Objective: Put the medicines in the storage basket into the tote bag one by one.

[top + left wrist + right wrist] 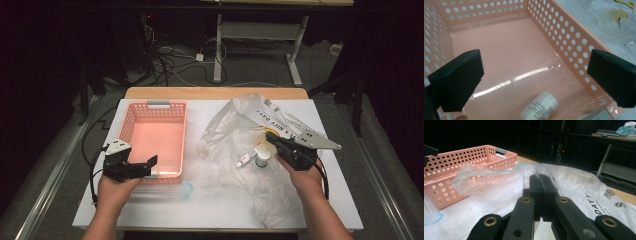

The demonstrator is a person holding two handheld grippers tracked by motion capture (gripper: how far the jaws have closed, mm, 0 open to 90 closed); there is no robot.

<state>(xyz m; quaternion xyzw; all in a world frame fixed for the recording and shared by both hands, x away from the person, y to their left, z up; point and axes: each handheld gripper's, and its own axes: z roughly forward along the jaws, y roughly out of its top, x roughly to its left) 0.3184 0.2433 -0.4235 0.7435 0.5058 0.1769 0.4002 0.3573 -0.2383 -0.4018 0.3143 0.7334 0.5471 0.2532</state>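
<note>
A pink perforated basket (pixel 128 118) stands on the left half of the white table top. My left gripper (pixel 150 166) hovers open over the basket's near corner; in the left gripper view its jaws (pixel 535 60) stand wide apart above the basket floor (pixel 506 55), with a white labelled bottle (pixel 539 106) lying below them. On the right, my right gripper (pixel 270 138) rests over a crumpled clear plastic bag (pixel 235 130) with its jaws shut (pixel 540 178). I cannot tell whether any film is pinched. A small tube with a red cap (pixel 246 158) and a green-lidded jar (pixel 262 157) lie beside it.
A small clear blue cup-like piece (pixel 186 190) lies on the white table top (pixel 220 210) in front of the basket. Printed bag film (pixel 285 120) spreads toward the back right. Beyond the table are cables and a desk frame (pixel 218 50) on the floor.
</note>
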